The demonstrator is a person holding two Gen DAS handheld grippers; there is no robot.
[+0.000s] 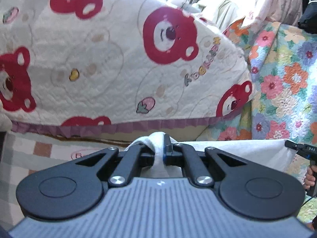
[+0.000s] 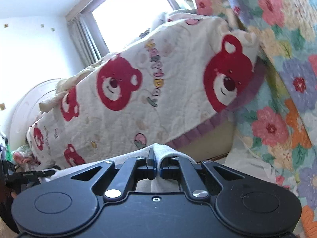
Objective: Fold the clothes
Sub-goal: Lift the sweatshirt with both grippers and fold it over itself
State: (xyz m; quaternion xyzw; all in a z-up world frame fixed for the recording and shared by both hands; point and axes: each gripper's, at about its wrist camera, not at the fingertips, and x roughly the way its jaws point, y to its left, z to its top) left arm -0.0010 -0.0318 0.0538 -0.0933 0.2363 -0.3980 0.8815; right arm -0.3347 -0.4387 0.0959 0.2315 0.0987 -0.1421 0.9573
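We are pinching the white garment [image 1: 247,150] in both claws: the left gripper [image 1: 158,150] is clamped narrow on one bunched corner, and the right gripper [image 2: 157,158] is clamped on the other. The top edge is stretching straight between them, its long axis running hand to hand, so neither hand is nearer. The cloth is looking plain, soft and off-white, hanging below us. Beyond it the bear-print quilt [image 1: 111,59] is draping a couch, beside the floral quilt [image 1: 281,83].
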